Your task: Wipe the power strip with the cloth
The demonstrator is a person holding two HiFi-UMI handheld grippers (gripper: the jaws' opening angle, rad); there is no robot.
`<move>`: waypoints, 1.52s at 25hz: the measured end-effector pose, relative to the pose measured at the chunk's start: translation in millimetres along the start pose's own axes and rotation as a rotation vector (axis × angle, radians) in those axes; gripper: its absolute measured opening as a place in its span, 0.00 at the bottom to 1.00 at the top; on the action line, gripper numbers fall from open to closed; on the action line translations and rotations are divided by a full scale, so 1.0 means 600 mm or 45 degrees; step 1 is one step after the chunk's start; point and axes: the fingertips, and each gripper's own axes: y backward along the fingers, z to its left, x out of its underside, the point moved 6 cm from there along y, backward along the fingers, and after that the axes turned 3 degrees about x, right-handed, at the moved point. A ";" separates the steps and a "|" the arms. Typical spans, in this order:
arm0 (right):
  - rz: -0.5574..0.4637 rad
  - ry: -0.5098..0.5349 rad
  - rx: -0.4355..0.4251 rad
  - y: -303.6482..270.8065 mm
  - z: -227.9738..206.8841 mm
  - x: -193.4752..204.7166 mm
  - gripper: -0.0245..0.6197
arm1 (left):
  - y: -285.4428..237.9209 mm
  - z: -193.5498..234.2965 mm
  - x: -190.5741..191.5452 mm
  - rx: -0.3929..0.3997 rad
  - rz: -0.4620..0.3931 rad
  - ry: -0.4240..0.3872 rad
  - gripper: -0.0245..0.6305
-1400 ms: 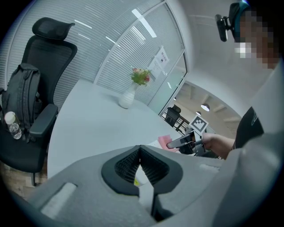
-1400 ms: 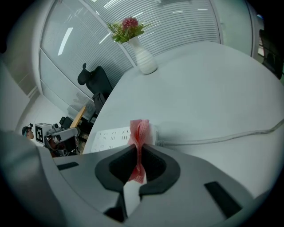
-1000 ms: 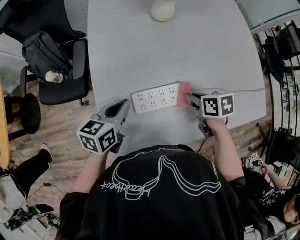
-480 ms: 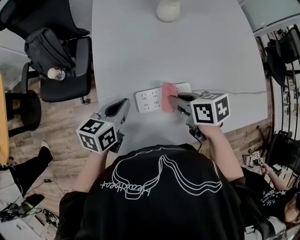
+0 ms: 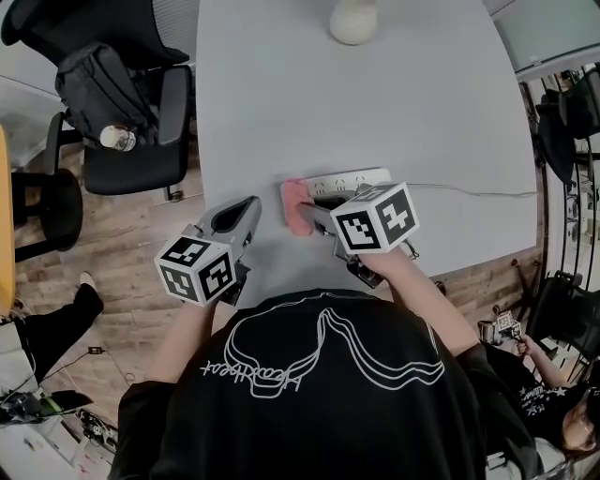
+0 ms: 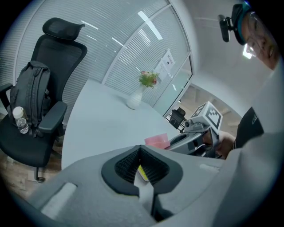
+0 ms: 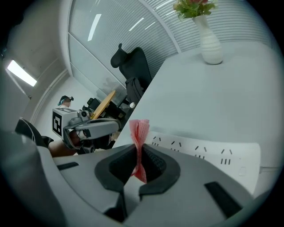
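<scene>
Pink folded cloth (image 5: 297,206), clenched in the right gripper (image 5: 315,214), meets the white oblong power strip (image 5: 361,177) ahead; the left gripper (image 5: 240,216) alongside is closed, empty.

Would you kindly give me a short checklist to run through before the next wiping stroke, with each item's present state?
1. Grip: the right gripper has its jaws closed on the pink cloth. Ok.
2. Contact: the cloth sits at the left end of the power strip; whether it presses down, cannot tell.
3. Strip steadied: the left gripper, jaws together, is apart from it. Not ok.
4. Stroke path: the table around the strip is bare, and the vase is far off. Ok.
5. The strip's cable lies free, off to the right. Ok.
</scene>
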 end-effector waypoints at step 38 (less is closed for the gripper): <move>0.060 -0.117 0.118 -0.008 -0.058 0.017 0.09 | 0.005 0.014 -0.007 0.015 -0.026 0.011 0.05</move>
